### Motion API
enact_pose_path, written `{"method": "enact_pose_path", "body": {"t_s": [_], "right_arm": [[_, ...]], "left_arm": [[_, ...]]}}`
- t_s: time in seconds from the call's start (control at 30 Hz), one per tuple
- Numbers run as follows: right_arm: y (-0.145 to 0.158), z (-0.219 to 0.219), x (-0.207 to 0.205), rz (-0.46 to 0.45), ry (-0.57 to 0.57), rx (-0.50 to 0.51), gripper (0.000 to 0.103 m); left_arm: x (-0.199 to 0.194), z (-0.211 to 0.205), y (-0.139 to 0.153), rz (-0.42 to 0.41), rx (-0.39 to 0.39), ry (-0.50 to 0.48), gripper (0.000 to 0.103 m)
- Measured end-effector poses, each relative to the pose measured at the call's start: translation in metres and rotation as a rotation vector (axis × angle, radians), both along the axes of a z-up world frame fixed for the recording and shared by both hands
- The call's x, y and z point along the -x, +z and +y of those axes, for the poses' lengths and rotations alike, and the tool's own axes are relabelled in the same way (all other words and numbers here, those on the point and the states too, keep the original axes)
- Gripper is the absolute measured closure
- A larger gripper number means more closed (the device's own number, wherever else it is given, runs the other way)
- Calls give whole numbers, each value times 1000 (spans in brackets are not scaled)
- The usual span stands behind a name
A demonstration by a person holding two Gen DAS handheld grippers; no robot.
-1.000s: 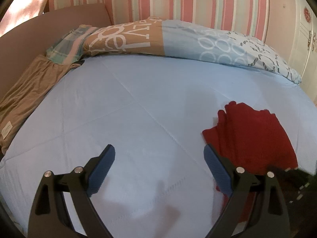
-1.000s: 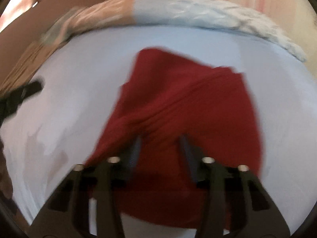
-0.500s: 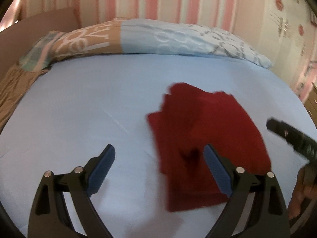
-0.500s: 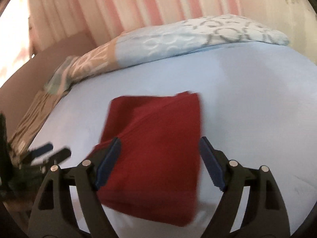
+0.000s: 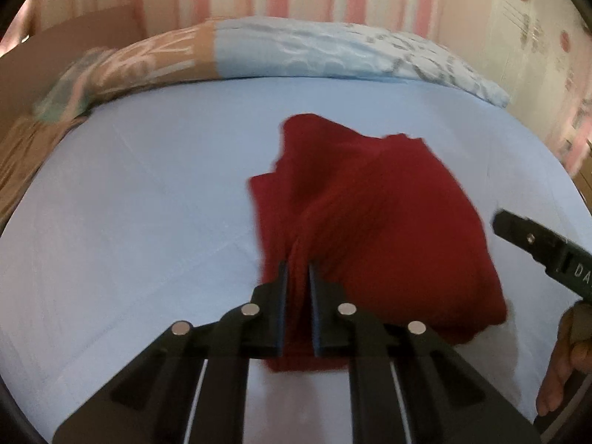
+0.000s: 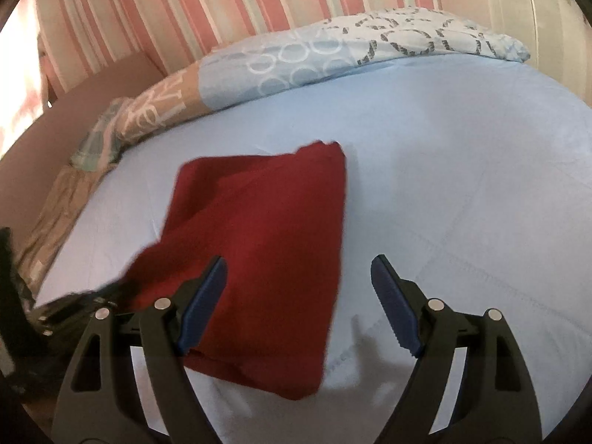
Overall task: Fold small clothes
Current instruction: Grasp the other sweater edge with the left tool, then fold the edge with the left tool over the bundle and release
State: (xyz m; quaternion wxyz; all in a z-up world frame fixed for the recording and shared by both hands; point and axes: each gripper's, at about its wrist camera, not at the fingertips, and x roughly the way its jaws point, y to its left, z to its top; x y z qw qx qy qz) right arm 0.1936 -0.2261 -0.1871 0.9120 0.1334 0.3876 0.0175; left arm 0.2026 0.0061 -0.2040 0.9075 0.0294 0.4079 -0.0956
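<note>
The left hand-held gripper (image 5: 296, 281) is clenched on the near edge of the red garment (image 5: 370, 222), a bunch of cloth pinched between its blue pads and gathered into ridges just ahead of them. The right hand-held gripper (image 6: 298, 296) is released, jaws spread wide. Its left pad (image 6: 205, 298) sits over the garment's near right part and its right pad (image 6: 394, 303) over bare sheet; it grips nothing.

Just beyond both tools the garment (image 6: 259, 240) lies on the light blue bed (image 6: 444, 185), already folded into a compact, roughly rectangular packet with layered edges showing at its far corner. The corner nearest the left tool is pulled up and rumpled. From the left wrist view, the right tool's black body reaches in at the right edge, held by the person's hand (image 5: 566, 366).

Farther off, a patterned duvet (image 6: 333, 63) lies bunched along the head of the bed, with a brown cloth (image 5: 22, 162) at the far left edge.

The folding looks mostly done; what seems left is one more fold or a tidy-up, then setting the packet down flat.
</note>
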Motion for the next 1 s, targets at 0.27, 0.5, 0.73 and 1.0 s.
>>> {"method": "enact_pose_path", "body": {"t_s": [0.27,0.5,0.73,1.0], "right_arm": [[-45,8,-12,194,20,101,20],[-15,-6,-6,70,-7,28,22],[6,-23,-27,25,-27,26,22],[-7,-22,-46,54,16,67,22]], "left_arm": [[-4,5,-44,78,-53,66,65],[3,50,6,-64,51,144,16],[-32,33,52,-105,113,67,10],[-79,6,-22,136,47,61,10]]}}
